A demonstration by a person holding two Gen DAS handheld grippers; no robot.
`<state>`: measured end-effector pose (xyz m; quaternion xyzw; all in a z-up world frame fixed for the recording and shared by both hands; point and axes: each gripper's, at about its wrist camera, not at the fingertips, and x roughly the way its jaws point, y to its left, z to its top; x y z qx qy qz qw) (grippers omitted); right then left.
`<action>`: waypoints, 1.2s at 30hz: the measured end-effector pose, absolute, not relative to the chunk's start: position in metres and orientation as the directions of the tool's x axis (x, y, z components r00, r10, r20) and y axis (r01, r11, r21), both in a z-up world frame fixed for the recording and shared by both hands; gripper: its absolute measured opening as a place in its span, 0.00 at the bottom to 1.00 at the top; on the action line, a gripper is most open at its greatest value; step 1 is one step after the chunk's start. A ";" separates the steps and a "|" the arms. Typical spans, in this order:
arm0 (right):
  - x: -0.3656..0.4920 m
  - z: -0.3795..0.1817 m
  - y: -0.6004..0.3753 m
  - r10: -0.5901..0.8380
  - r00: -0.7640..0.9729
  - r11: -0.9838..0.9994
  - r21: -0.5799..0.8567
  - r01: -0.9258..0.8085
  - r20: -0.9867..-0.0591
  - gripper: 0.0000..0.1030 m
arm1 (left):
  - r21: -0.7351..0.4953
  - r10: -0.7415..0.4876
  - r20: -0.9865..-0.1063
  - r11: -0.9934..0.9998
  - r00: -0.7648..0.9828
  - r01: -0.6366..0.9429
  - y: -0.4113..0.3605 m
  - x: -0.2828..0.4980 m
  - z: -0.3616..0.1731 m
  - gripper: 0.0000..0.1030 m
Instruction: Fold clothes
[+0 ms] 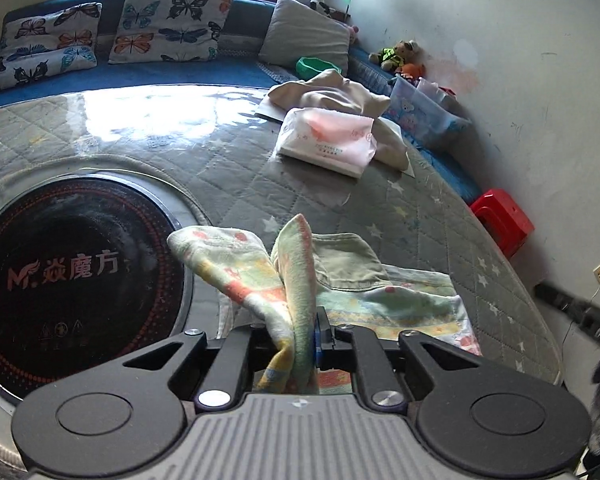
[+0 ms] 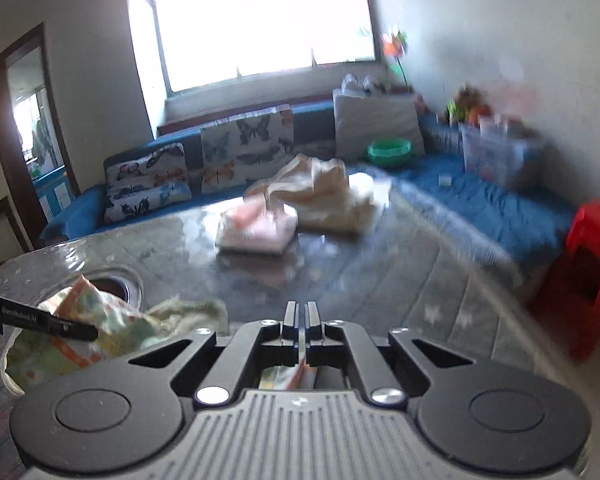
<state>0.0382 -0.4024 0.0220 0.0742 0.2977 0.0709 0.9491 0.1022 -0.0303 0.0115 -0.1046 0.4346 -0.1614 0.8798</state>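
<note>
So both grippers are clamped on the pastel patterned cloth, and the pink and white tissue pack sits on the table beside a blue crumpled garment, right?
Not quite: the crumpled garment beside the pink and white tissue pack is cream, not blue, as the left wrist view shows. The rest holds: the left gripper and the right gripper are both clamped on the pastel patterned cloth.

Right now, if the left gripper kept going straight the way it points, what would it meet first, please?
Probably the patterned cloth that the left gripper already pinches, spread just ahead on the quilted table. Beyond it lies the tissue pack, though depth is hard to judge.
</note>
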 end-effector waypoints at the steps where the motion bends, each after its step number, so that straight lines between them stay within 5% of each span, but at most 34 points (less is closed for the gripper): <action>1: 0.040 0.014 -0.402 0.186 0.800 0.977 0.191 -0.091 -0.571 0.11 | -0.321 -0.371 -0.733 0.928 0.570 0.190 -0.030 0.102 0.011 0.12; 4: 0.047 -0.008 -0.395 0.204 0.766 0.974 0.203 -0.099 -0.610 0.28 | -0.312 -0.353 -0.743 0.934 0.569 0.171 -0.023 0.102 0.010 0.12; 13: 0.074 -0.056 -0.379 0.207 0.719 0.967 0.250 -0.048 -0.663 0.42 | -0.295 -0.329 -0.764 0.943 0.554 0.153 -0.017 0.109 -0.001 0.12; 15: 0.074 -0.057 -0.375 0.206 0.722 0.969 0.241 -0.055 -0.661 0.37 | -0.291 -0.326 -0.769 0.945 0.551 0.153 -0.017 0.111 -0.003 0.12; 16: 0.074 -0.057 -0.374 0.219 0.718 0.965 0.253 -0.061 -0.660 0.19 | -0.289 -0.324 -0.771 0.945 0.549 0.152 -0.018 0.111 -0.004 0.12; 18: 0.073 -0.055 -0.373 0.230 0.721 0.963 0.262 -0.069 -0.654 0.10 | -0.289 -0.324 -0.771 0.945 0.548 0.153 -0.019 0.111 -0.005 0.12; 30: 0.035 0.026 -0.383 0.144 0.856 0.988 0.114 -0.100 -0.497 0.07 | -0.323 -0.403 -0.749 0.915 0.526 0.242 -0.058 0.118 0.002 0.12; 36: 0.029 0.029 -0.400 0.072 0.866 0.995 0.091 -0.030 -0.494 0.07 | -0.312 -0.428 -0.746 0.901 0.510 0.300 -0.088 0.121 0.004 0.12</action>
